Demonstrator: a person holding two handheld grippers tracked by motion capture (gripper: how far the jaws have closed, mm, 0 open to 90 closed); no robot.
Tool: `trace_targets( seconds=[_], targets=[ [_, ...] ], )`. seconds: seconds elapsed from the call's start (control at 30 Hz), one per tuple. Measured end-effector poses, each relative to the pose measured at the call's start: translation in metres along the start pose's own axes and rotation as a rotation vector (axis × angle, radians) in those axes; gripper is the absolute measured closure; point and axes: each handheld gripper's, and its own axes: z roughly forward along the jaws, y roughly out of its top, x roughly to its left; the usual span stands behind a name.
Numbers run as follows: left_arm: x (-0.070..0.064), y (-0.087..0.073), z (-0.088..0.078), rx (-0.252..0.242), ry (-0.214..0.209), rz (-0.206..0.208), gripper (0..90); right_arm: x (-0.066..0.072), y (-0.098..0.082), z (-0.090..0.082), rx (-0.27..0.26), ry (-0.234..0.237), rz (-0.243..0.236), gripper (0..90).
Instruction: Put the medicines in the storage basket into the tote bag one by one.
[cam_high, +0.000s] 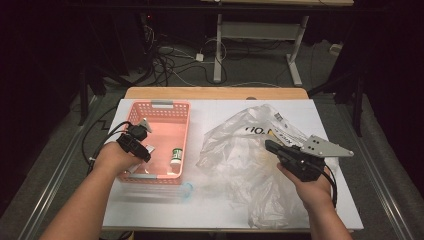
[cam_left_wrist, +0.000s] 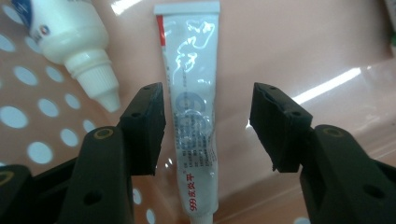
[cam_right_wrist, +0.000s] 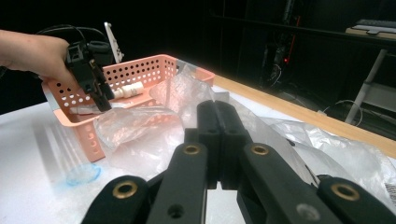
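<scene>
While the left gripper (cam_left_wrist: 208, 128) reaches down into the pink basket (cam_high: 186, 111), its jaws stand apart on either side of a white tube (cam_left_wrist: 191, 116) that lies flat on the basket floor; the pads do not touch it, so the tube rests free between them. Just beside the tube lies a small white bottle (cam_left_wrist: 74, 42) with a ribbed cap, its tip pointing toward the left jaw. From the high view, that bottle lies in the near right part of the basket. At the right of the table, the right gripper (cam_high: 270, 146) is held over a crumpled clear plastic bag (cam_high: 235, 150), its jaws closed tight together with nothing seen between them. A clear cup with a blue rim (cam_high: 186, 190) lies on the white table (cam_high: 165, 210) just in front of the basket.
</scene>
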Motion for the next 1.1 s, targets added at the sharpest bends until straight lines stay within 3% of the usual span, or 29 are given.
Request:
trace_targets(
  seconds=[0.23, 0.37, 0.53, 0.63, 1.1],
  targets=[
    [-0.003, 0.002, 0.01, 0.098, -0.008, 0.017, 45.5, -0.002, -0.001, 0.0, 0.003, -0.001, 0.008, 90.0],
    [-0.004, 0.003, 0.012, 0.113, -0.023, 0.038, 53.3, -0.002, -0.002, -0.001, 0.002, -0.004, 0.008, 90.0],
    [-0.003, 0.003, 0.013, 0.116, -0.028, 0.052, 56.5, -0.001, -0.002, 0.0, 0.003, -0.003, 0.006, 90.0],
    [-0.005, 0.002, 0.013, 0.105, -0.029, 0.067, 64.5, 0.0, -0.002, 0.0, 0.007, -0.001, 0.001, 90.0],
    [-0.009, 0.002, 0.01, 0.051, -0.036, 0.113, 66.2, 0.0, -0.002, -0.001, 0.008, -0.006, 0.001, 90.0]
  ],
)
